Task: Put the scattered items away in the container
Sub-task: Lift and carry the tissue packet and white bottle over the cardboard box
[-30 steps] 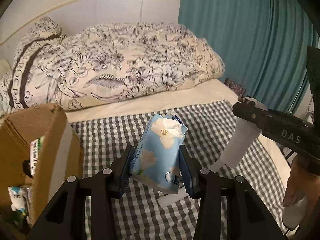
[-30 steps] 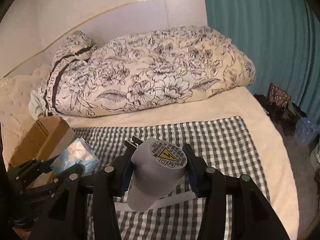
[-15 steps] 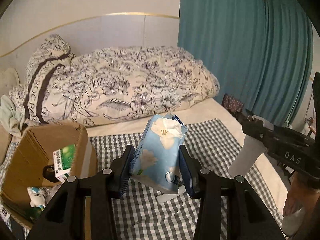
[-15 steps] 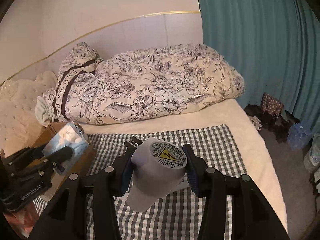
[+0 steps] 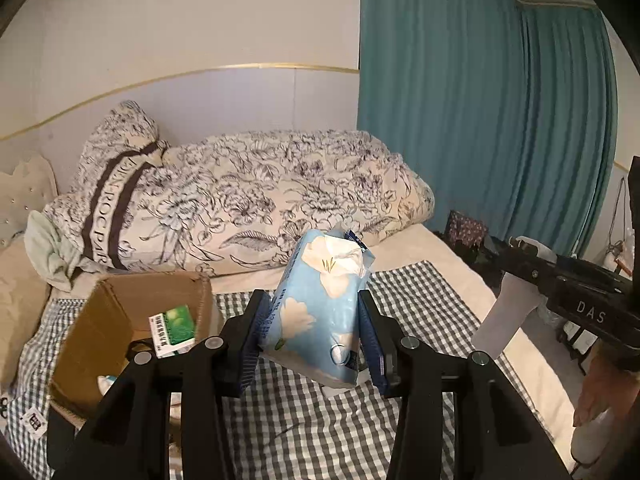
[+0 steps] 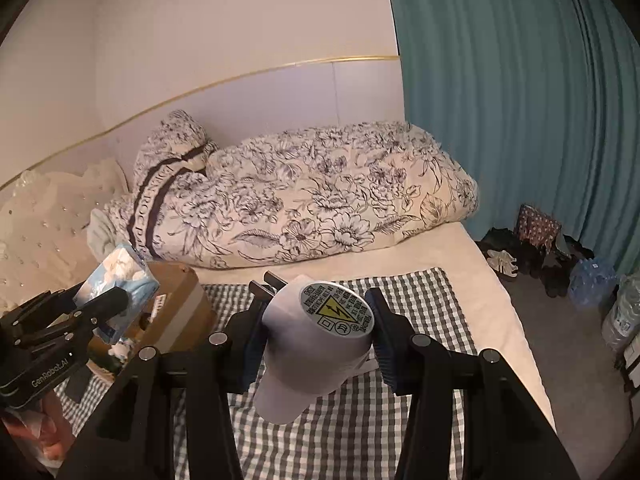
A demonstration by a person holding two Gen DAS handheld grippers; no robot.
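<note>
Checked cloth (image 5: 400, 304) covers the near part of a bed, with a floral duvet (image 5: 256, 204) rolled along the wall behind it and a teal curtain (image 5: 480, 112) to the right. At far left on the cloth stands the cardboard box (image 5: 120, 320), open-topped, already containing a green-and-white carton (image 5: 174, 330) and other small articles that cannot be identified. To its right, the left gripper (image 5: 310, 338) is clamped on a pale blue tissue pack (image 5: 320, 308), held clear of the cloth, with loose tissue showing at the pack's torn top. Further right, the right gripper (image 6: 316, 330) is clenched on a white plug adapter (image 6: 316, 340), its yellow warning label facing the camera and metal prongs projecting to the left; it too is clear of the cloth.

Hazards, as judged from this arrangement: the soft pack may deform and slide out of the pads, since they bear on yielding film rather than a rigid face. The adapter's rounded, smooth body may rotate or slip in a two-point grip. Both grippers converge on one box opening, so collision between them is possible if released together. The light box may be nudged or tipped by a low approach over its near wall.
</note>
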